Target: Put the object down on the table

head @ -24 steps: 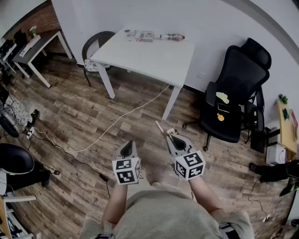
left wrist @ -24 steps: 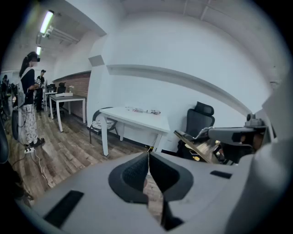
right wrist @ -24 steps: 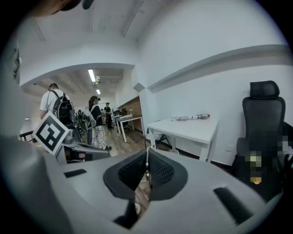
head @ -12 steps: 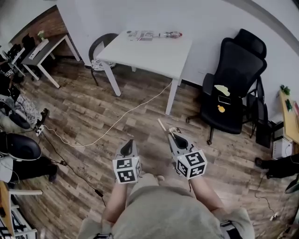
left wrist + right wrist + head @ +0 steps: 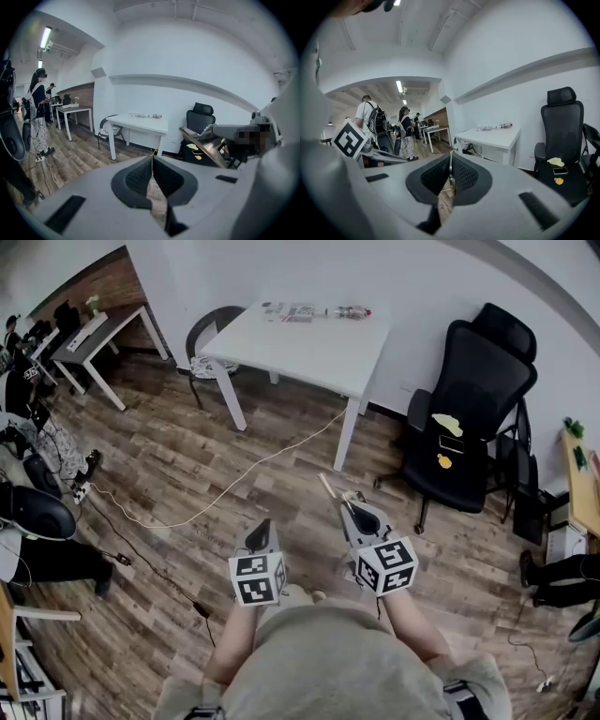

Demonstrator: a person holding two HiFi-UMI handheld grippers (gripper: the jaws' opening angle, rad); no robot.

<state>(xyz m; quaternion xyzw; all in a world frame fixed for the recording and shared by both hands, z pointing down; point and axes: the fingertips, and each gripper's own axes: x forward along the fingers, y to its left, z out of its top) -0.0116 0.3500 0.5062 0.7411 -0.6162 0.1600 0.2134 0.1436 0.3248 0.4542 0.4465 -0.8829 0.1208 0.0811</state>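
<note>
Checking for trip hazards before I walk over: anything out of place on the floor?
Yes: a long white cable trails loose across the wooden floor, from under the white square table towards the left.

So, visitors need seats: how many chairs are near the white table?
2. A black office chair stands right of the white table, by the wall; a dark round-backed chair sits at its left end. More may be hidden.

Black office chair (image 5: 487,381) at wall, yellow items (image 5: 446,425) on seat. White cable (image 5: 246,474) snakes across wood floor (image 5: 150,446). Brick wall (image 5: 108,287) far left.
</note>
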